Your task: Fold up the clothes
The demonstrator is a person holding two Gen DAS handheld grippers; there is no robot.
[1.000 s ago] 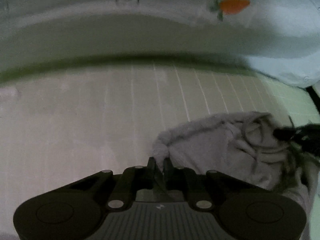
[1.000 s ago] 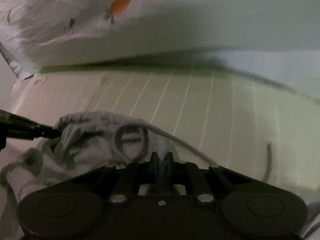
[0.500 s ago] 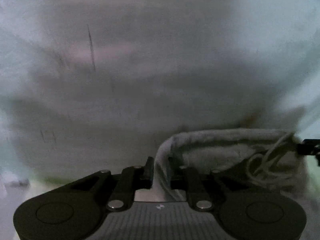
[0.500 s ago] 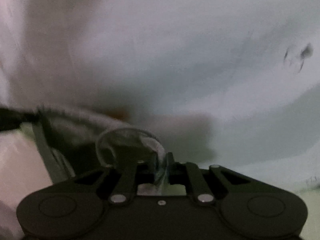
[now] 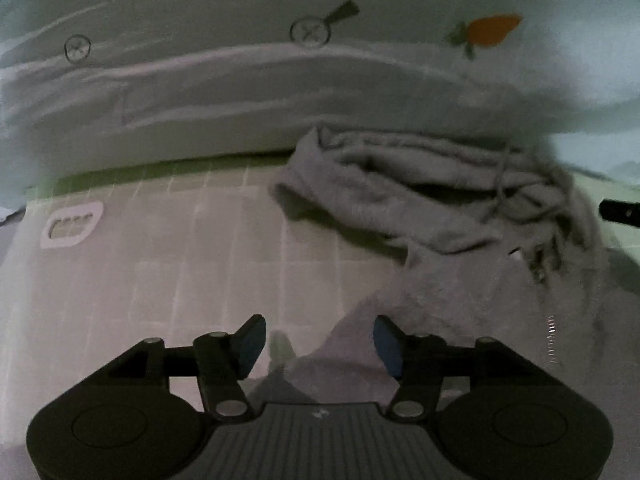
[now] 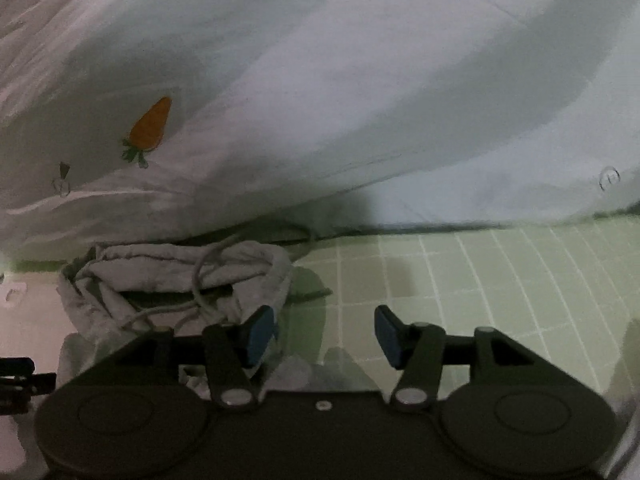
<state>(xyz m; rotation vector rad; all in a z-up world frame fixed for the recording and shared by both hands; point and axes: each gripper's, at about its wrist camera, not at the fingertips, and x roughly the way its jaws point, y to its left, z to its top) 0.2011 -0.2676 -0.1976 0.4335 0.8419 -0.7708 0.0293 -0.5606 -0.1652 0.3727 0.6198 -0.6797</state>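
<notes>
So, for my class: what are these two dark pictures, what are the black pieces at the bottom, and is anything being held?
Each picture comes from a camera on a hand-held gripper that a person carries, looking forward along its two fingers. The left hand-held gripper and the right hand-held gripper have just been opening; neither pinches anything. A grey drawstring garment lies crumpled on a gridded mat, its edge lying loose between the left pads. Behind it is a pale quilt with a carrot print.

My count from both wrist cameras

I see one grey garment [image 5: 440,200], one gridded mat [image 5: 160,272], one carrot-print quilt [image 6: 320,80], two grippers.
</notes>
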